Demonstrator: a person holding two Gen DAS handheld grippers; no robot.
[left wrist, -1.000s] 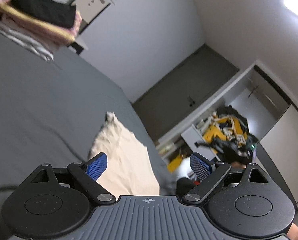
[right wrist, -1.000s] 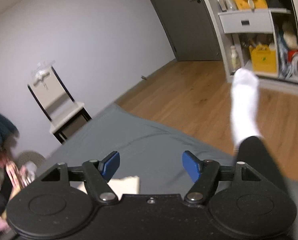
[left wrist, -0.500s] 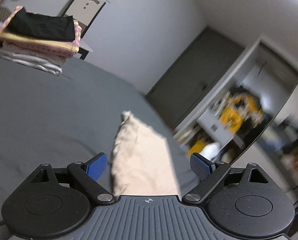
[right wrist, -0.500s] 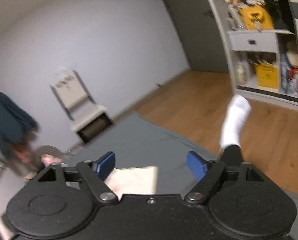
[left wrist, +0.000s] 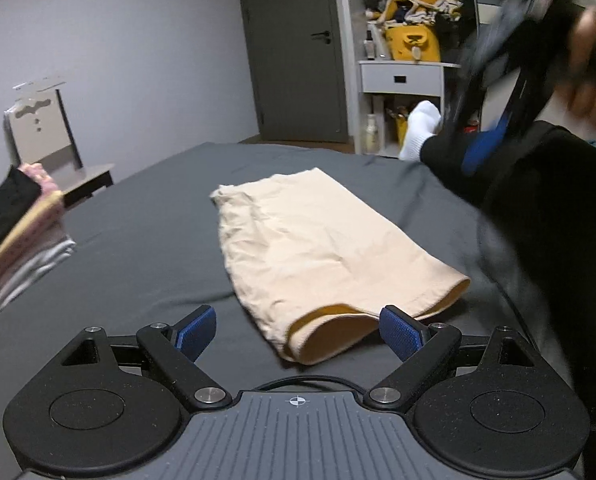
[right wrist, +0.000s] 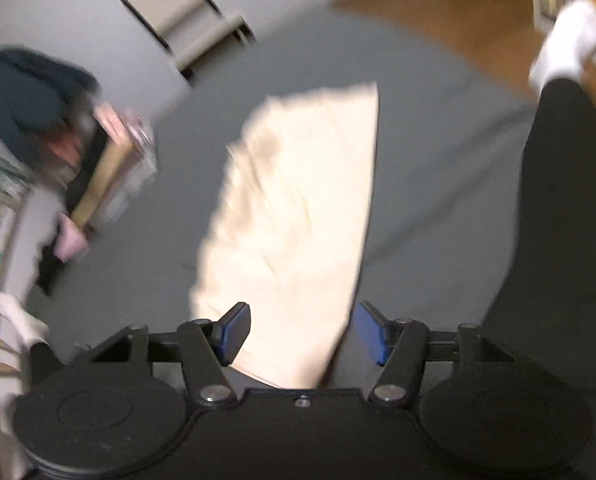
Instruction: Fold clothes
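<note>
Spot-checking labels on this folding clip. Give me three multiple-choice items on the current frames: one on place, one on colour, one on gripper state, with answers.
1. Where does the cream garment lie?
A. on the grey bed
B. on the chair
C. on the wooden floor

2. What colour is the sock on the person's foot?
A. black
B. white
C. yellow

3. How do the jaws of the left gripper stand?
A. shut on the garment
B. shut on nothing
C. open, holding nothing

Answers:
1. A, the left wrist view shows the garment spread flat on the grey sheet.
2. B, the sock shows white against the black trouser leg in both views.
3. C, the blue pads stand wide apart, with the garment's near hem lying between them ungripped. The right gripper is open too.
</note>
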